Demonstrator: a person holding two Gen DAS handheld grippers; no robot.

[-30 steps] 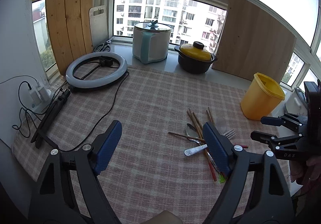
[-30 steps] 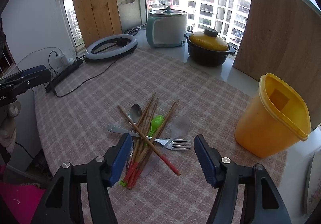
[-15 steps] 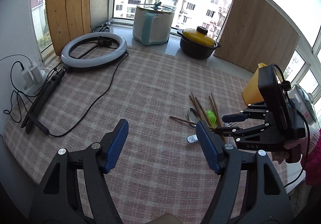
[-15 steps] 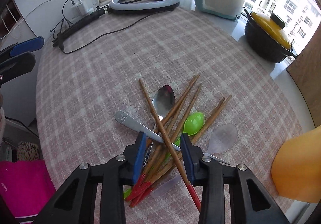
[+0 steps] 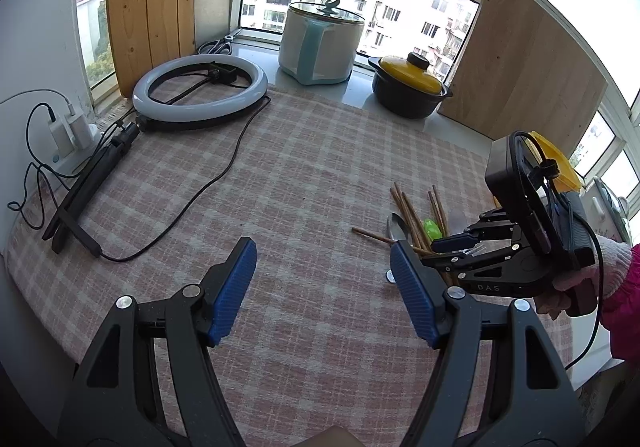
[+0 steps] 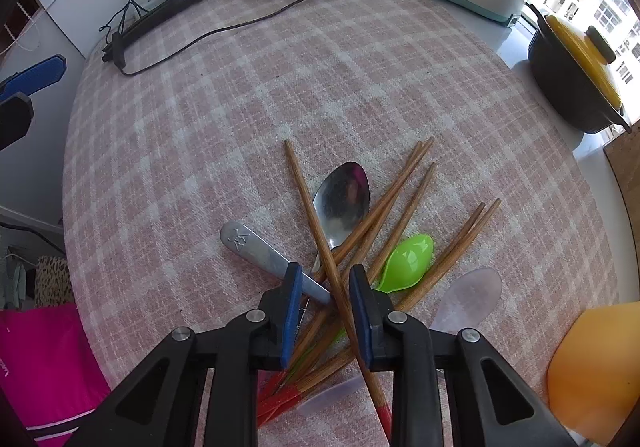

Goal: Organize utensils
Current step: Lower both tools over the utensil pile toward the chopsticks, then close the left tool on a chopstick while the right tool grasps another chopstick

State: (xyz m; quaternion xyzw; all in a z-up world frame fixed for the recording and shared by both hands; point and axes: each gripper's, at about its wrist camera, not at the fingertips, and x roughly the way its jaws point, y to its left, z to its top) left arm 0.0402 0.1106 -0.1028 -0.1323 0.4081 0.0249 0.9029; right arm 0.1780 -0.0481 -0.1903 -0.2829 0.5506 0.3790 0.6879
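On the checked tablecloth (image 6: pixel 280 95), just beside the yellow bin (image 6: pixel 596 363), the utensils lie in one crossed heap: wooden chopsticks (image 6: pixel 394 203), a steel spoon (image 6: pixel 342 197), a green spoon (image 6: pixel 408 259), a clear plastic spoon (image 6: pixel 474 297) and a flat metal handle (image 6: pixel 260 247) that runs under the chopsticks. The right gripper (image 6: pixel 322 311) points steeply down over the heap's near side, and its jaws are closing around the topmost chopstick (image 6: pixel 308 207), which passes between the blue pads; whether they press on it yet cannot be told. The left gripper (image 5: pixel 322 291) hangs wide and empty over bare cloth, on the side of the heap away from the bin. Nothing appears sorted so far: every piece seems to be in the heap, so the task looks barely begun, with this chopstick the likely first pick.
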